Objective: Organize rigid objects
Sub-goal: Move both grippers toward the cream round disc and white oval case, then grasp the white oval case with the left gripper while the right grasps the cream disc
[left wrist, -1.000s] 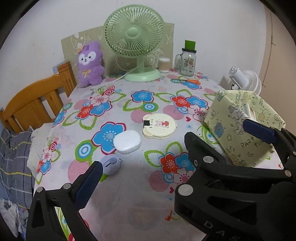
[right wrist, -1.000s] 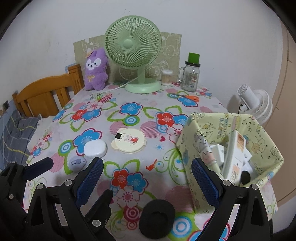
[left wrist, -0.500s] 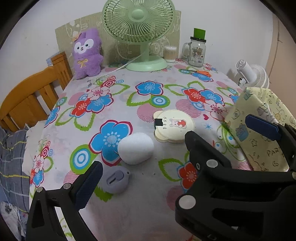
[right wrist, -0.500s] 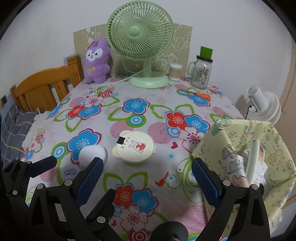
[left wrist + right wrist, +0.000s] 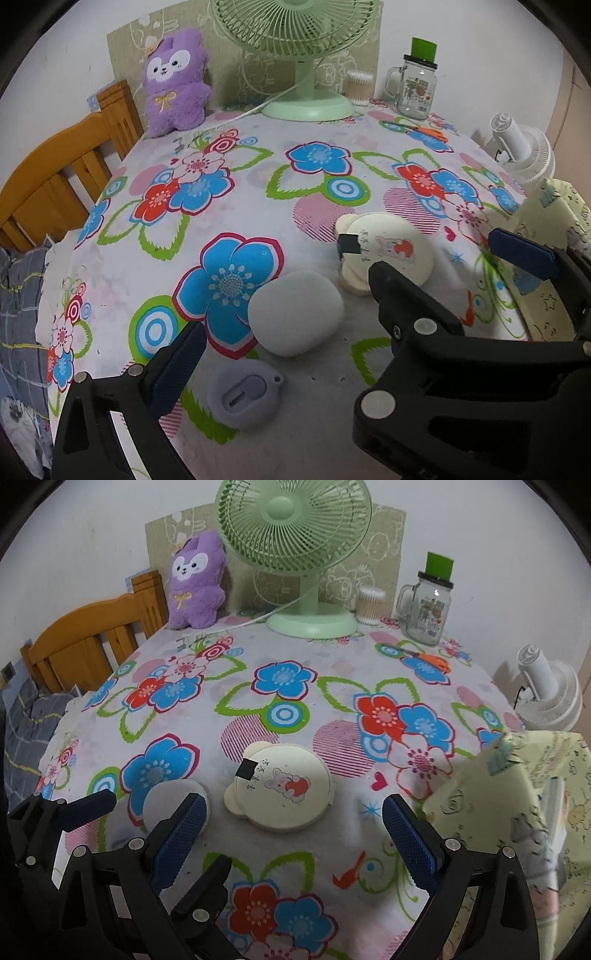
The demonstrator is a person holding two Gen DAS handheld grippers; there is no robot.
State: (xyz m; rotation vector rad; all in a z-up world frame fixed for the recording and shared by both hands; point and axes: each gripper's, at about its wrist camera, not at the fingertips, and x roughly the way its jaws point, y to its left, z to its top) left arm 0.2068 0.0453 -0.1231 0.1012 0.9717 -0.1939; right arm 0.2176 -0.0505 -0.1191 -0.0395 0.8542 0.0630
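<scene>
- Since both of my grippers hang wide apart over the table (image 5: pixel 110 701) and carry nothing, the left gripper (image 5: pixel 332 291) and the right gripper (image 5: pixel 291 834) are each free to pick.
- The white case (image 5: pixel 295 314) lies on the cloth between my left fingers, with the grey tag (image 5: pixel 242 397) just beside it, nearer me. The case looks like smooth, rounded hard plastic, light but slippery; I judge a pinch across its narrower width, low on its sides, would keep it from squirting out.
- The tag is thin and flat, probably stiff; I would have to nip it by the edges, close to the cloth.
- The bear mirror (image 5: pixel 282 790) lies flat in front of my right gripper. It is a wide, flat disc, likely hard and perhaps breakable; the span across it looks near the limit of my opening, so the small ears or the rim may be the better hold.
- The yellow bin (image 5: pixel 517 812) stands at the right edge of the table, soft-walled, with boxes already in it.
</scene>
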